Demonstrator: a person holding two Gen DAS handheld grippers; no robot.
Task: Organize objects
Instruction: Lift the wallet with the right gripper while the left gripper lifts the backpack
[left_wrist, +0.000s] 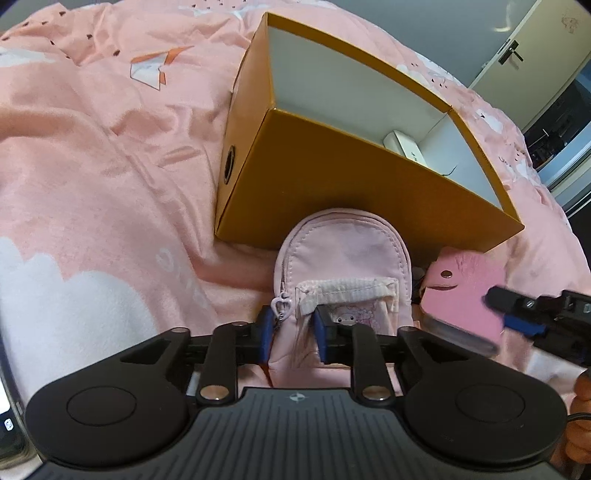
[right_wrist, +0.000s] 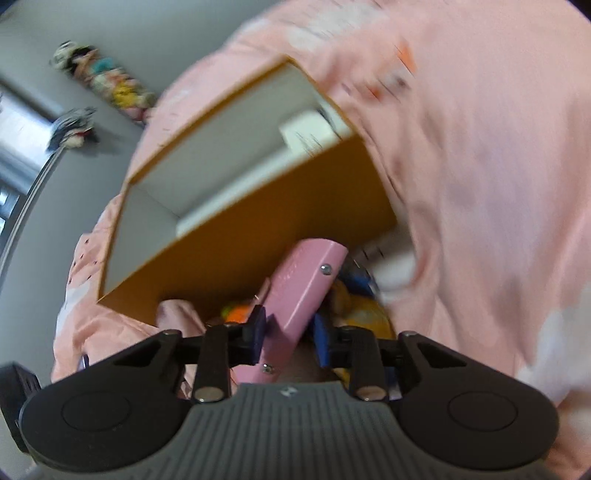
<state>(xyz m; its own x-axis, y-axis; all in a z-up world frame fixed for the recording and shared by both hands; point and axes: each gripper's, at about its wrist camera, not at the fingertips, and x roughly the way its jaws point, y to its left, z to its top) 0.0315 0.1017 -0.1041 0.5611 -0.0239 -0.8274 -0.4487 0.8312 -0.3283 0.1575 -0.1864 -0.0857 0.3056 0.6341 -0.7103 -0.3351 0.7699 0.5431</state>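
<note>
While your left gripper (left_wrist: 293, 326) pointed down at the pink bedspread (left_wrist: 110, 166), its blue pads were pinched narrow on the front pocket of a small pink backpack (left_wrist: 343, 254), which stood just on the near side of the orange box (left_wrist: 332, 192), with its top against the box wall. The box sat open on the bed, white inside, with a white item (left_wrist: 402, 146) lying in its far right corner. To the right of the backpack, your right gripper (right_wrist: 288, 332) had its jaws closed on a flat pink case (right_wrist: 303, 284) with small metal snaps, held tilted just near the box's long wall. In the right wrist view, which was blurred, something orange and yellow (right_wrist: 362, 310) lay under the case; you could not tell what it was. A door (left_wrist: 524, 48) showed at the far right.
</note>
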